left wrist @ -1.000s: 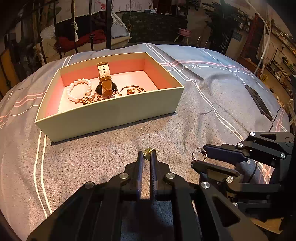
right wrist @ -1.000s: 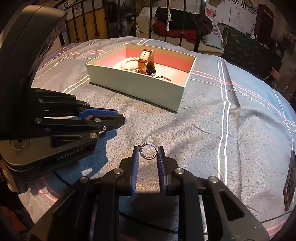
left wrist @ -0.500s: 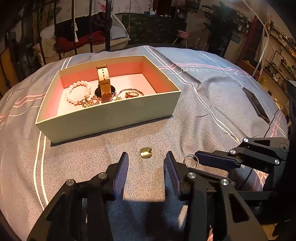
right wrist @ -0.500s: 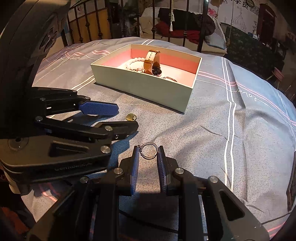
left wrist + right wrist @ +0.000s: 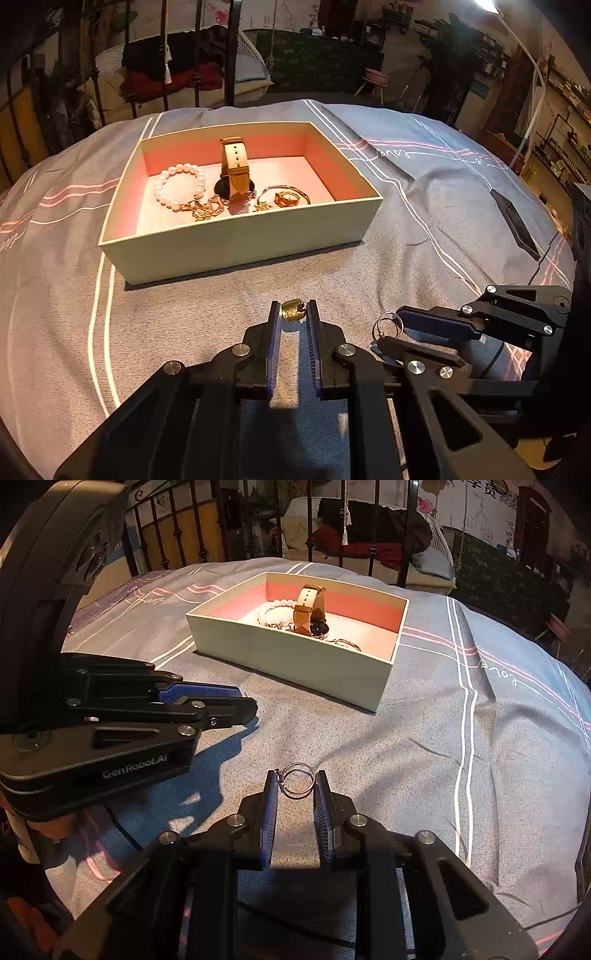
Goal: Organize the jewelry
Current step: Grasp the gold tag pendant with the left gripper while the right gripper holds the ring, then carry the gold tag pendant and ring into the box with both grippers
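On the bedspread (image 5: 406, 258), mid-frame, a box (image 5: 243, 240) holds a watch (image 5: 233, 173), pearl bracelet (image 5: 177, 186) and gold pieces; left gripper (image 5: 292, 312) pinches a gold ring (image 5: 292, 310), right gripper (image 5: 298, 781) a silver ring (image 5: 298, 780).

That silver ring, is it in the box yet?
Out: the silver ring sits pinched in the right gripper, short of the box.

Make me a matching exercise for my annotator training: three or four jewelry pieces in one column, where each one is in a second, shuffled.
Items:
1. gold ring
2. silver ring
3. pearl bracelet
4. watch

Places:
A. standing up in the box, strap uppermost
B. between the left gripper fingers
C. lying flat in the box, left of the strap
D. between the right gripper fingers

Pairs: 1-B, 2-D, 3-C, 4-A
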A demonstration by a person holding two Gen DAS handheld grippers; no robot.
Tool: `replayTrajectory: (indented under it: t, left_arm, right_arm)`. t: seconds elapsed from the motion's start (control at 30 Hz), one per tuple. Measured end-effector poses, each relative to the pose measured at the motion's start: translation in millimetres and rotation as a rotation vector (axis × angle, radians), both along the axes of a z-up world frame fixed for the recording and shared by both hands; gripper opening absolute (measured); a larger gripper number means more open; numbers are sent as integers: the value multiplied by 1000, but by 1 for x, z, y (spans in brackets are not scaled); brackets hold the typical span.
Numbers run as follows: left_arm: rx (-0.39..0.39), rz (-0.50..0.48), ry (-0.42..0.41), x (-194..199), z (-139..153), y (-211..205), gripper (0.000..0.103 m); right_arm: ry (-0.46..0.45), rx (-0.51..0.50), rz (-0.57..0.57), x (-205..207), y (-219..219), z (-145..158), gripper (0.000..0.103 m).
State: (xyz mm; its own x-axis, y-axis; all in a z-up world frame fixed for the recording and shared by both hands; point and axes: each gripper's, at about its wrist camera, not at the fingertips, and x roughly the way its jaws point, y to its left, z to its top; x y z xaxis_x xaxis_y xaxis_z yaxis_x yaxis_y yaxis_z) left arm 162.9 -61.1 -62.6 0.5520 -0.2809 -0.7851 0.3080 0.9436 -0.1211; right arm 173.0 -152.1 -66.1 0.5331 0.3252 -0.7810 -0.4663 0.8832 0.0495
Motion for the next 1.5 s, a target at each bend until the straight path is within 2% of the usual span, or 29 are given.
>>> replayTrajectory:
  t: [0.17,0.3,0.57,1.03,1.5]
  left_arm:
    - [-30,54,-40,8,25,15,13]
    - [-49,106,-68,35,51,22,13]
    - [-41,174,-90,87,73,31,13]
    - [6,180,-23,110,41,28,13]
    - [18,181,5,116,31,27,13]
  right_arm:
    - [-80,26,13,18,12,29,22]
    - [-137,54,-23,48,19,50,22]
    - [-155,74,-98,96,23,62,22]
    - [-73,54,-105,118,28,35,22]
    - [-43,37,-88,120,32,24,22]
